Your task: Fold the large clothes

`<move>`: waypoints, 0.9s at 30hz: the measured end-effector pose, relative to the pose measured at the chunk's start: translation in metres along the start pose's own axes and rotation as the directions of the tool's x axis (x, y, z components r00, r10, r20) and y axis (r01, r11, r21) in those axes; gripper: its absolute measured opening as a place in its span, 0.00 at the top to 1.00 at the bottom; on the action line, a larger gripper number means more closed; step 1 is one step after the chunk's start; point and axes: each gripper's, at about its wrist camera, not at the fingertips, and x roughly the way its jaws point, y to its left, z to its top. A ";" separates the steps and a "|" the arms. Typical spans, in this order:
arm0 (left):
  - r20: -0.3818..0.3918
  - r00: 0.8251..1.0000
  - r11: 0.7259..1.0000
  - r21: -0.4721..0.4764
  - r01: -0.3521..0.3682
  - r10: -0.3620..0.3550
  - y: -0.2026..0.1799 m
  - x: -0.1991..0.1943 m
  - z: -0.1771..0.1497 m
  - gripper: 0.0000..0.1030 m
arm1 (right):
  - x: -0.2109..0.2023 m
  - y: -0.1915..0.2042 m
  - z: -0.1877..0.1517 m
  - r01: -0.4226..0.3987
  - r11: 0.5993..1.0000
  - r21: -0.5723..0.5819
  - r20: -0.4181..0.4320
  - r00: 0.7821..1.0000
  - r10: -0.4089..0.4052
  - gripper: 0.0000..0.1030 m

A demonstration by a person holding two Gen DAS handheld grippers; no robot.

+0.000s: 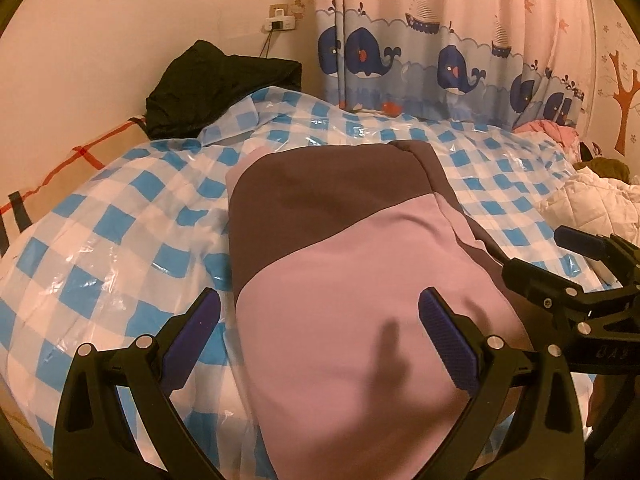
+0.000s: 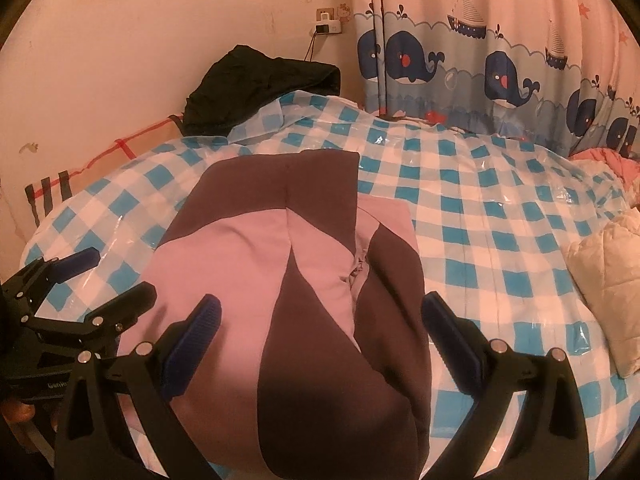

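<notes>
Left gripper [image 1: 320,344], left wrist view: we see both fingers spread wide, nothing between them. The garment [image 1: 352,264], pink and dark brown, lies partly folded on the checked cover [image 1: 120,216], directly ahead and below. Its long axis runs away from us, roughly along our line of sight, near end under the jaws, far end toward the curtain [image 1: 440,40]. One finger sits over the pink panel, the other over the cover off the garment's left edge, so we straddle that edge. The right gripper [image 1: 580,268] shows at the frame's right, beside the garment's right edge.

Right gripper [image 2: 320,340], right wrist view: fingers also released, empty. The garment [image 2: 288,272] fills the gap between them, long axis again pointing away. The left gripper [image 2: 80,284] shows at left, near the pink side.

We judge both grippers about equally near the garment's near end; the next fold likely carries that end forward along the long axis.
</notes>
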 end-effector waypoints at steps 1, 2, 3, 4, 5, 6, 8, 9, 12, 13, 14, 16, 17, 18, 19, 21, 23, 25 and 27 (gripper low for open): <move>0.001 1.000 1.000 -0.001 -0.002 0.002 0.000 0.000 0.001 0.08 | 0.000 0.000 0.000 0.003 1.000 -0.003 0.001 1.000 -0.003 0.07; 0.004 1.000 1.000 -0.003 -0.004 0.004 0.000 -0.001 0.001 0.08 | 0.001 0.002 0.000 0.009 1.000 -0.007 0.000 1.000 -0.009 0.07; 0.005 1.000 1.000 -0.003 -0.004 0.004 0.000 -0.002 0.001 0.08 | 0.002 0.002 -0.001 0.010 1.000 -0.008 -0.001 1.000 -0.010 0.07; 0.006 1.000 1.000 -0.004 -0.003 0.003 -0.001 -0.002 0.002 0.08 | 0.002 0.002 -0.001 0.007 1.000 -0.006 -0.003 1.000 -0.007 0.07; 0.007 1.000 1.000 -0.006 -0.001 0.001 0.000 -0.003 0.002 0.08 | 0.002 0.002 -0.001 0.007 1.000 -0.005 -0.002 1.000 -0.007 0.07; 0.007 1.000 1.000 -0.006 -0.003 0.003 0.000 -0.003 0.002 0.08 | 0.002 0.002 -0.001 0.008 1.000 -0.004 -0.002 1.000 -0.008 0.07; 0.005 1.000 1.000 -0.006 0.001 -0.001 0.000 -0.002 0.002 0.08 | 0.002 0.001 -0.001 0.008 1.000 -0.005 -0.002 1.000 -0.008 0.07; 0.003 1.000 1.000 -0.005 0.001 -0.001 0.000 -0.003 0.002 0.08 | 0.002 0.001 -0.001 0.007 1.000 -0.004 -0.003 1.000 -0.007 0.07; 0.005 1.000 1.000 -0.006 -0.002 0.002 -0.001 -0.004 0.002 0.08 | 0.002 0.001 -0.001 0.005 1.000 -0.005 -0.002 1.000 -0.005 0.07; 0.004 1.000 1.000 -0.006 0.000 0.000 0.000 -0.003 0.002 0.08 | 0.002 0.001 -0.001 0.007 1.000 -0.006 -0.002 1.000 -0.007 0.07; 0.003 1.000 1.000 -0.007 -0.001 0.001 0.000 -0.003 0.002 0.08 | 0.002 0.001 -0.001 0.007 1.000 -0.006 -0.004 1.000 -0.007 0.07; 0.005 1.000 1.000 -0.005 -0.001 0.001 0.000 -0.003 0.002 0.08 | 0.002 0.002 -0.001 0.008 1.000 -0.005 -0.003 1.000 -0.008 0.07; 0.004 1.000 1.000 -0.006 -0.001 0.001 0.000 -0.003 0.002 0.08 | 0.002 0.002 -0.001 0.009 1.000 -0.005 -0.002 1.000 -0.009 0.07; 0.003 1.000 1.000 -0.005 0.000 0.000 0.000 -0.003 0.002 0.08 | 0.002 0.002 -0.001 0.008 1.000 -0.005 -0.002 1.000 -0.008 0.07; 0.003 1.000 1.000 -0.005 0.000 0.000 0.000 -0.003 0.002 0.08 | 0.002 0.002 -0.001 0.007 1.000 -0.005 -0.003 1.000 -0.007 0.07; 0.003 1.000 1.000 -0.004 0.000 0.000 0.000 -0.003 0.002 0.08 | 0.002 0.002 -0.001 0.009 1.000 -0.005 -0.003 1.000 -0.009 0.07; 0.003 1.000 1.000 -0.006 -0.001 0.001 0.000 -0.003 0.002 0.08 | 0.002 0.002 -0.001 0.009 1.000 -0.006 -0.003 1.000 -0.009 0.07; 0.003 1.000 1.000 -0.006 0.000 0.000 0.000 -0.003 0.002 0.08 | 0.001 0.002 -0.001 0.010 1.000 -0.008 -0.003 1.000 -0.010 0.07; -0.001 1.000 1.000 -0.010 0.000 0.000 -0.001 -0.004 0.002 0.08 | 0.001 0.002 -0.001 0.009 1.000 -0.007 -0.002 1.000 -0.009 0.07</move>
